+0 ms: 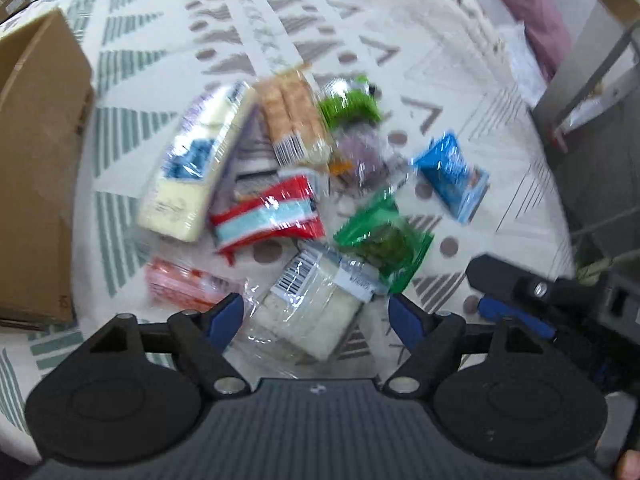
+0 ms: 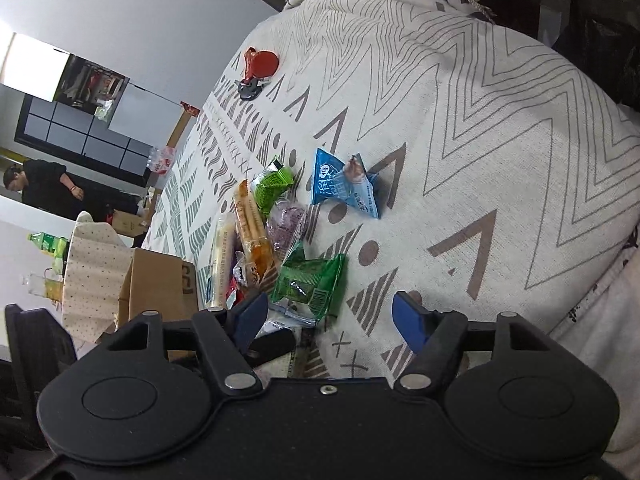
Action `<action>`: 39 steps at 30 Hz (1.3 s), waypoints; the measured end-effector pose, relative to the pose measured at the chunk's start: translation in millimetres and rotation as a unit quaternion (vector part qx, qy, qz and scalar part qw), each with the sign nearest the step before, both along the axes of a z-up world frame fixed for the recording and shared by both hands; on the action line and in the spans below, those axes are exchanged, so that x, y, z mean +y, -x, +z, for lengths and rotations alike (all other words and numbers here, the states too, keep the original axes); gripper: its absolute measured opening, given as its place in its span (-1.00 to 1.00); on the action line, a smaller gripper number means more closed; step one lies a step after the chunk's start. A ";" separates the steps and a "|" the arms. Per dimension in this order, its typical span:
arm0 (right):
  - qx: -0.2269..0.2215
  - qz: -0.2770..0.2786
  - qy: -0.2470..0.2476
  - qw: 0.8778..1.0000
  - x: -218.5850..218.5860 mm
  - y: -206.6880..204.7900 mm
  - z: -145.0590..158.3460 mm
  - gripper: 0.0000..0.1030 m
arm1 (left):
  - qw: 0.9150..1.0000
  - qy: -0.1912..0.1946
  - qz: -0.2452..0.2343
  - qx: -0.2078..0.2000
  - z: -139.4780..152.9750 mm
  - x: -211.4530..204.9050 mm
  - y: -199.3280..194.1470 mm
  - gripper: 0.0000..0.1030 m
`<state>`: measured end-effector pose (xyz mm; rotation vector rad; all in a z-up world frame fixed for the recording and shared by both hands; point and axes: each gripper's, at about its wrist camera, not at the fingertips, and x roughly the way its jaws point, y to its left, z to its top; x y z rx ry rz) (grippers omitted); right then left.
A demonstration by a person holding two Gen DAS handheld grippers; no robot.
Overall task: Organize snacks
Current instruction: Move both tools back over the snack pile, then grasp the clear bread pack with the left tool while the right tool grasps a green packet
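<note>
Left wrist view blurred, snack pile (image 1: 280, 184) smeared, labels unreadable

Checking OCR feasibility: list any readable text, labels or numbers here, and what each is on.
None reads fully.
Blue packet: large white Chinese characters, too distorted to quote.
Clear packet: barcode and white label, blurred.
Dark green packet: barcode, digits too small.
Cardboard box: dark print, partly cut off.

The cloth (image 2: 460, 128) was cream with grey zigzags and green stripes. Packets were blue (image 2: 344, 186), green (image 2: 310, 284), and red-and-white striped (image 1: 268, 216); the box (image 1: 36, 168) was brown.
</note>
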<state>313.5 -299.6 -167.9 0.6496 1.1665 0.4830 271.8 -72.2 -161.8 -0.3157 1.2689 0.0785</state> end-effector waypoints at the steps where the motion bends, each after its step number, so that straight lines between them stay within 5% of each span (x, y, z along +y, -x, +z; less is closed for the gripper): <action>1: 0.001 0.002 0.001 1.000 1.2 -0.9 -0.6 0.34 | 1.000 -0.002 -0.004 0.011 -4.9 -2.1 -1.9 0.49; 7: 0.009 0.016 0.012 1.000 13.5 -6.9 -5.6 0.35 | 0.999 -0.020 -0.017 0.022 -8.8 -6.1 -2.5 -0.05; 27: -0.052 0.034 0.118 0.991 72.2 -13.3 -4.3 0.36 | 0.999 0.035 0.020 0.037 -1.7 31.1 29.2 -0.12; 31: -0.067 0.040 0.135 0.988 72.2 -10.2 -5.5 -0.22 | 0.998 0.032 0.033 0.040 0.6 39.8 38.5 -0.13; 39: -0.093 0.061 0.146 0.983 73.5 14.5 12.7 -0.33 | 0.998 0.028 0.041 0.030 19.7 47.3 52.8 -0.13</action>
